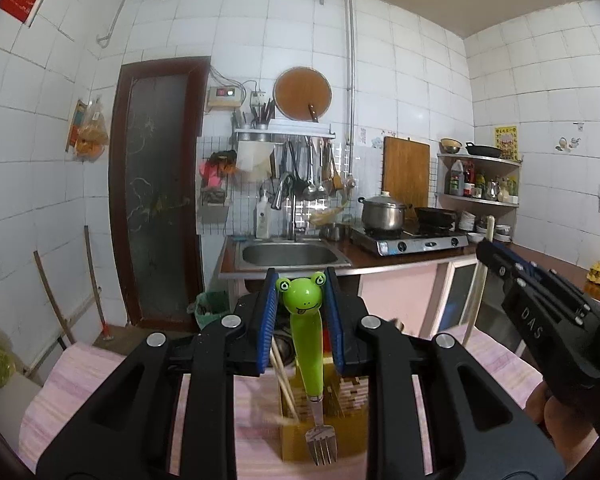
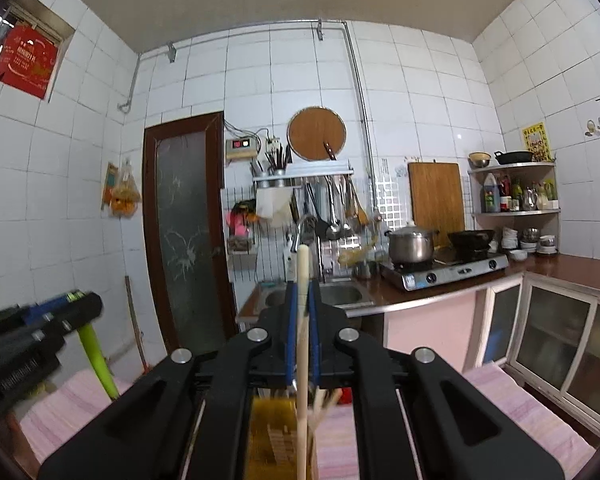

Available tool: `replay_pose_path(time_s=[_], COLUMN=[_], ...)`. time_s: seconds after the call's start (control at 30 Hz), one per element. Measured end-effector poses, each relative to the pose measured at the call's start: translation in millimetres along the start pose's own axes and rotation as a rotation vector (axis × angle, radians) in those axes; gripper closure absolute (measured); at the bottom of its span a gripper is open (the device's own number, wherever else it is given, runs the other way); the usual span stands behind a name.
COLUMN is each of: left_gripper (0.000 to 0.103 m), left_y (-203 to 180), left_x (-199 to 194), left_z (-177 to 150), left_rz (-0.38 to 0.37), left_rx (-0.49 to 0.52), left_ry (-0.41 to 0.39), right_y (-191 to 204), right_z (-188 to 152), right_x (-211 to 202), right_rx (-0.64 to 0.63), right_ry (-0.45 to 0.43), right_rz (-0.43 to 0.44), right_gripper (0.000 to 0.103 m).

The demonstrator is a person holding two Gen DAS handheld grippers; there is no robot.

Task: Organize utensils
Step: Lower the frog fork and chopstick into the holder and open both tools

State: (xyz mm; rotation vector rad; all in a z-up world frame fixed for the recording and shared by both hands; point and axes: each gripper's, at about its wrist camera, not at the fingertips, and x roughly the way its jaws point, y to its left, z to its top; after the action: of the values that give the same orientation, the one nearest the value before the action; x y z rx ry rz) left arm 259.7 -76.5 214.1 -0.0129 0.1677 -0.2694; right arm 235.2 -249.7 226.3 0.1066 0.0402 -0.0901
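Utensils are in both grippers at once. Left wrist view: the left gripper (image 1: 300,280) is clamped on a frog fork (image 1: 307,344), its blue pads pressing the green head, the handle hanging down so the tines sit low over a wooden holder (image 1: 324,412) on the pink-clothed bench (image 1: 80,384). Held by the top, the fork hangs tines-down, probably to drop into a slot. Chopsticks (image 1: 284,380) already lean in the holder. This gripper looks level, facing the far sink (image 1: 288,256). At right, the right gripper (image 1: 488,250) reaches in from the side, gripping a pale stick (image 1: 478,292).

Right wrist view: the right gripper (image 2: 302,292) is closed on that stick, which runs nearly upright between the pads with its lower end down by the holder (image 2: 272,436). The gripper points level and forward. At left, blurred, the left gripper (image 2: 66,304) carries the fork's green handle (image 2: 96,360).
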Motion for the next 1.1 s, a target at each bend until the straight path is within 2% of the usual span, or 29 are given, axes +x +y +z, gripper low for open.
replay_pose_path(time_s=[0.2, 0.37, 0.5, 0.63, 0.67, 0.7, 0.73, 0.77, 0.87, 1.0, 1.1], left_gripper=[0.081, 0.081, 0.081, 0.081, 0.071, 0.063, 0.044, 0.029, 0.01, 0.005, 0.005], left_y=[1.1, 7.1, 9.7, 13.4, 14.6, 16.1, 16.5, 17.8, 19.7, 28.2, 40.5], left_x=[63.3, 103.7, 114.8, 105.9, 100.2, 92.3, 83.1, 72.4, 34.1, -9.6, -29.4], left_z=[-15.0, -53.8, -75.5, -75.6, -72.2, -66.0, -61.2, -55.6, -43.3, -44.9, -58.8], left_rz=[0.033, 0.047, 0.058, 0.053, 0.054, 0.055, 0.056, 0.064, 0.088, 0.098, 0.101], left_rx=[0.011, 0.012, 0.017, 0.005, 0.002, 0.002, 0.003, 0.004, 0.038, 0.062, 0.046], left_ry=[0.03, 0.098, 0.145, 0.177, 0.175, 0.174, 0.166, 0.151, 0.112, 0.12, 0.165], right_y=[2.1, -5.2, -8.3, -11.6, -13.9, -15.3, -18.4, -23.4, -32.2, -41.0, -42.7], right_z=[-13.1, -57.6, -89.4, -95.5, -91.5, -88.0, -83.5, -77.3, -67.0, -67.3, -71.7], right_x=[56.6, 93.2, 102.3, 96.5, 92.3, 87.8, 83.3, 75.1, 53.1, 15.9, -9.2], right_rx=[0.017, 0.035, 0.013, -0.008, -0.016, -0.019, -0.017, -0.006, -0.017, -0.025, -0.024], right_ry=[0.001, 0.077, 0.144, 0.196, 0.21, 0.217, 0.225, 0.236, 0.27, 0.323, 0.344], right_rz=[0.012, 0.02, 0.017, -0.005, -0.021, -0.035, -0.05, -0.063, -0.084, -0.114, -0.132], right_gripper=[0.097, 0.097, 0.097, 0.096, 0.094, 0.079, 0.049, 0.037, 0.035, 0.029, 0.024])
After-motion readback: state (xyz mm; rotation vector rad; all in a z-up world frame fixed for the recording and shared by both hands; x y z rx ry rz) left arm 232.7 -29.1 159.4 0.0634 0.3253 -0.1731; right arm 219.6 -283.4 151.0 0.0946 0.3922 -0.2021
